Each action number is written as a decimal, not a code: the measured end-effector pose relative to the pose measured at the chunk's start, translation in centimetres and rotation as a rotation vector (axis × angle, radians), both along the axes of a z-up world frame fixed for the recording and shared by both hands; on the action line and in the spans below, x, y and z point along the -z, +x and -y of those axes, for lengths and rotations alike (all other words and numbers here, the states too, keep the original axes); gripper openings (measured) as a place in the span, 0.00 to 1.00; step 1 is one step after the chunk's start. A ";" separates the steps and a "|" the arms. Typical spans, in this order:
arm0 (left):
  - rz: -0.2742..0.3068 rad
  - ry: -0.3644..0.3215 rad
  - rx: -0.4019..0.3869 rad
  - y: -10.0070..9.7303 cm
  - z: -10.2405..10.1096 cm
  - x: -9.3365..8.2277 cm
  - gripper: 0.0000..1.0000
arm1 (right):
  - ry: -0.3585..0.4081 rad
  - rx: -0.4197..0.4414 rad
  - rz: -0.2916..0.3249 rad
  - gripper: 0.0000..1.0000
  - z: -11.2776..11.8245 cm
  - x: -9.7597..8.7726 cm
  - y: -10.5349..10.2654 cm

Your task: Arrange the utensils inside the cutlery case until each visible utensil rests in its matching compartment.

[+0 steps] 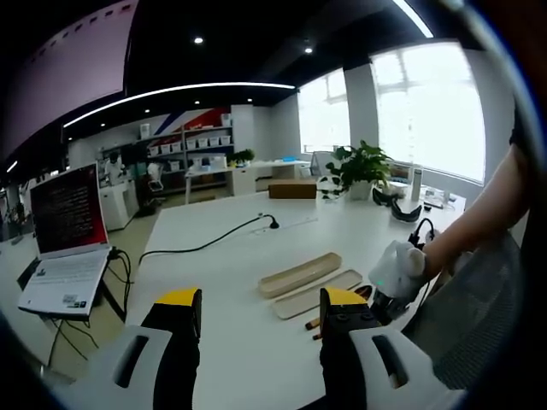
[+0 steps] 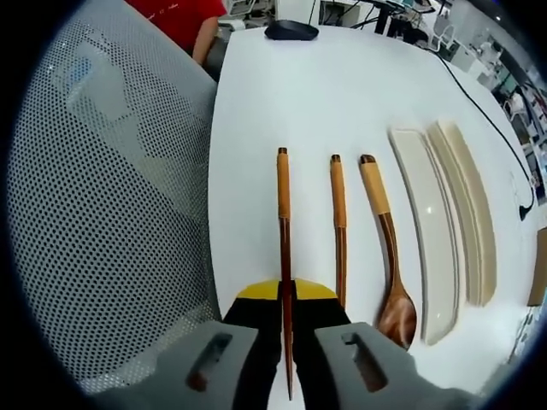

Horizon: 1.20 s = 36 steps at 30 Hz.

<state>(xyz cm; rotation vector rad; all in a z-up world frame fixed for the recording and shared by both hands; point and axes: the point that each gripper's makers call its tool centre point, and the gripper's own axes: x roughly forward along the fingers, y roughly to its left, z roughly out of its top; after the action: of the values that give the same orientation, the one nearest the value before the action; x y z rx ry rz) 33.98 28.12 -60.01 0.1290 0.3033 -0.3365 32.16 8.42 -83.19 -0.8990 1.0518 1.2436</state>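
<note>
My right gripper (image 2: 285, 295) is shut on a brown chopstick (image 2: 282, 205) that runs straight ahead between its jaws over the white table (image 2: 282, 94). To its right lie a second chopstick (image 2: 339, 213) and a wooden spoon (image 2: 386, 248), roughly parallel. Beyond them rest the two long beige halves of the cutlery case (image 2: 427, 222), side by side with nothing in them. My left gripper (image 1: 263, 312) hangs open above the table, with the case (image 1: 299, 273) ahead of it. The right gripper (image 1: 383, 295) shows there at the right, in a person's hand, over the utensils (image 1: 314, 325).
A grey mesh chair back (image 2: 111, 213) stands close to the table's near edge. A laptop (image 1: 64, 231) sits on a side table to the left, and a black cable (image 1: 205, 243) crosses the table. A plant (image 1: 363, 166) and a black object (image 2: 291, 30) sit farther off.
</note>
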 end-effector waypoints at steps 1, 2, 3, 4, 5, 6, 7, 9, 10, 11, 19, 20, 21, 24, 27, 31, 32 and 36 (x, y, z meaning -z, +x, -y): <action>-0.001 0.001 0.001 0.0 0.0 0.0 0.57 | -0.007 0.018 -0.010 0.00 0.2 0.0 0.0; -0.002 0.002 0.002 0.0 0.0 0.0 0.57 | -0.009 0.021 -0.011 0.00 0.2 0.0 0.0; -0.002 0.003 0.004 0.0 0.1 0.0 0.57 | -0.013 0.020 -0.012 0.00 0.1 0.0 0.0; -0.003 0.003 0.004 0.0 0.1 0.1 0.57 | -0.023 0.016 -0.015 0.00 0.1 0.0 0.0; -0.003 0.003 0.004 0.0 0.1 0.1 0.57 | -0.032 0.016 -0.016 0.00 0.0 0.1 0.0; -0.004 0.003 0.005 0.0 0.1 0.1 0.57 | -0.050 0.019 -0.019 0.00 0.0 0.1 0.0; -0.004 0.003 0.005 0.0 0.1 0.1 0.57 | -0.060 0.020 -0.020 0.00 0.0 0.1 0.0; -0.006 0.005 0.007 0.0 0.2 0.1 0.57 | -0.083 0.019 -0.017 0.01 0.0 0.2 0.0; -0.007 0.006 0.008 0.0 0.2 0.2 0.57 | -0.098 -0.003 -0.011 0.01 0.0 0.2 0.0; -0.007 0.007 0.009 0.0 0.2 0.2 0.57 | -0.104 -0.006 -0.010 0.01 0.0 0.2 0.0; -0.012 0.013 0.017 0.0 0.4 0.3 0.57 | -0.114 0.043 -0.045 0.06 0.0 0.1 -0.2; -0.013 0.014 0.019 0.0 0.4 0.3 0.57 | -0.113 0.051 -0.047 0.06 0.0 0.1 -0.2; -0.015 0.015 0.020 0.0 0.4 0.3 0.57 | -0.111 0.056 -0.041 0.05 0.0 0.1 -0.2; -0.017 0.020 0.024 -0.1 0.5 0.4 0.57 | -0.108 0.052 -0.010 0.01 0.1 0.1 0.1; -0.017 0.025 0.025 -0.1 0.5 0.4 0.57 | -0.108 0.051 0.001 0.02 0.0 0.1 0.0; -0.016 0.029 0.024 -0.1 0.5 0.4 0.57 | -0.119 0.029 0.036 0.02 -0.1 0.1 -0.1; -0.015 0.029 0.023 -0.1 0.5 0.4 0.57 | -0.118 0.031 0.038 0.02 -0.1 0.1 -0.1; -0.009 0.024 0.016 -0.1 0.4 0.3 0.57 | -0.120 0.006 0.057 0.02 -0.1 0.1 -0.2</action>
<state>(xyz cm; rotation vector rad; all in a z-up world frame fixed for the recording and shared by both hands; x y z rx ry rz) 33.88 27.72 -60.28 0.1534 0.3153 -0.3491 32.00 8.49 -83.30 -1.0172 1.0916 1.1524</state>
